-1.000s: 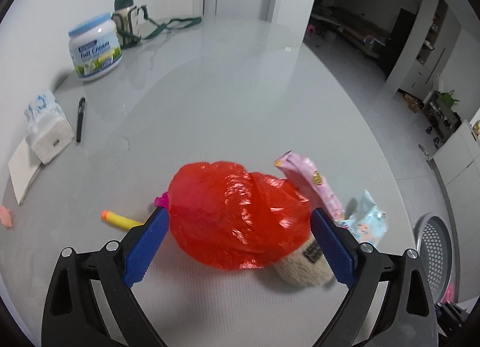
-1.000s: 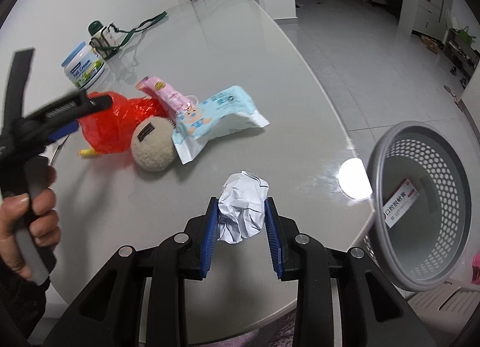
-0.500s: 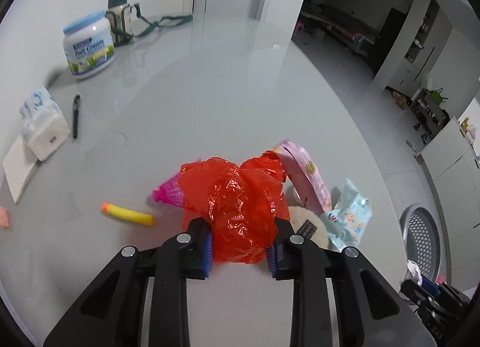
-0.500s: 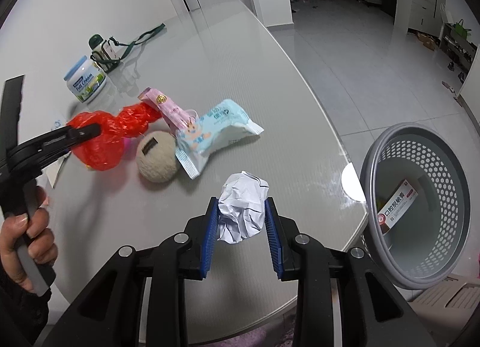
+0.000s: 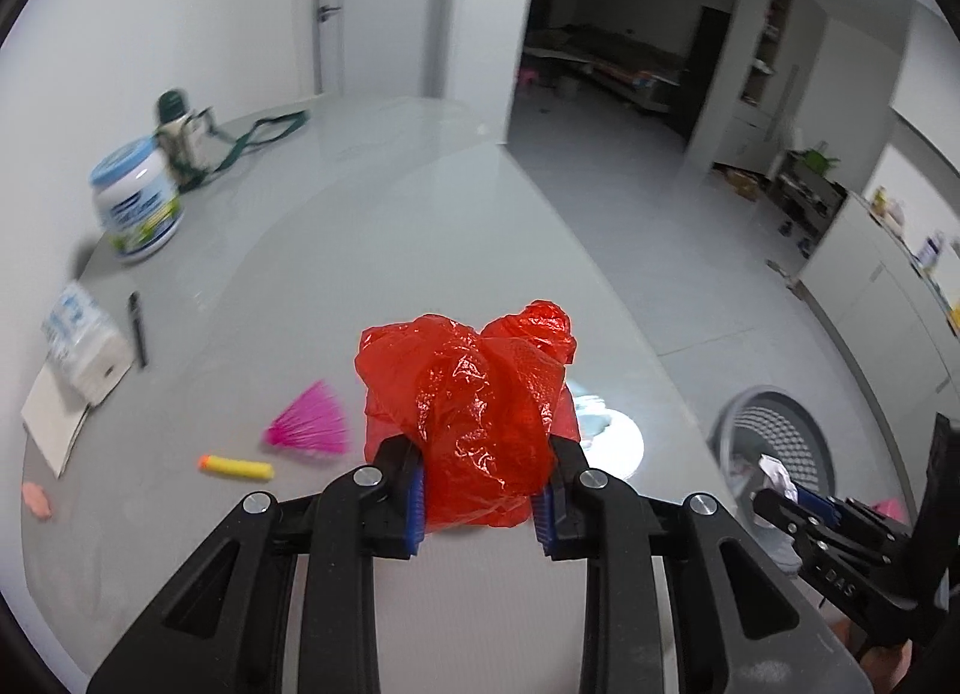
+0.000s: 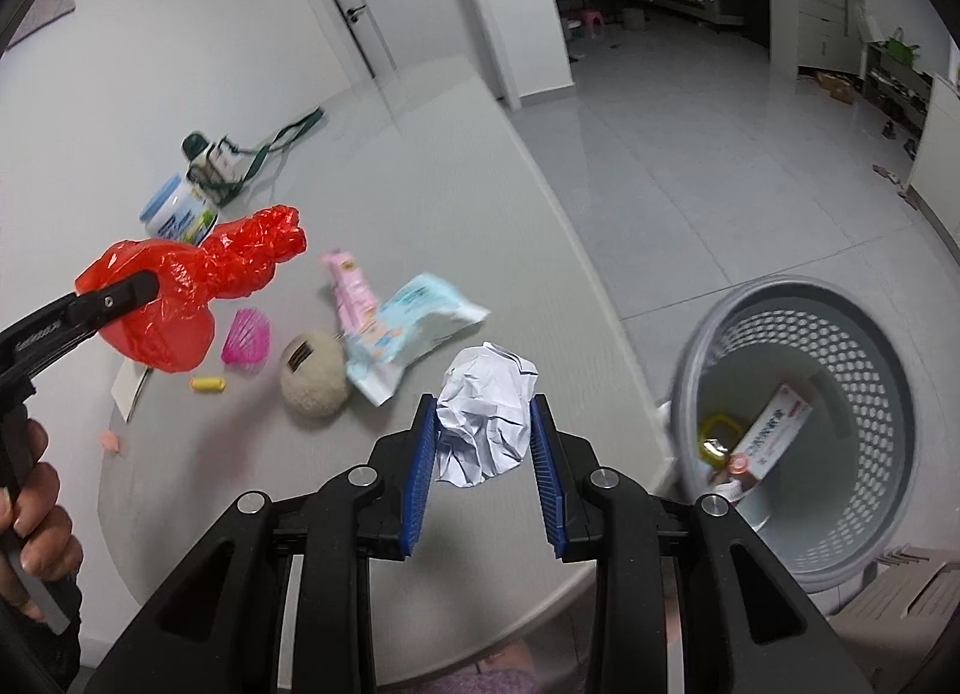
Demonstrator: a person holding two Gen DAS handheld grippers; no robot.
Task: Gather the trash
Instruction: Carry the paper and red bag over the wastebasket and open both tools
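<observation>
Left gripper (image 5: pixel 480 493) around red bag (image 5: pixel 474 400)

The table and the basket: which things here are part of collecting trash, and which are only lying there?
Part of the job:
- red plastic bag, held in the left gripper
- crumpled paper, held in the right gripper
- grey basket, some trash already inside
- blue wrapper and pink wrapper, probably

Only lying there, it seems:
- milk powder jar
- pen
- flask
</observation>
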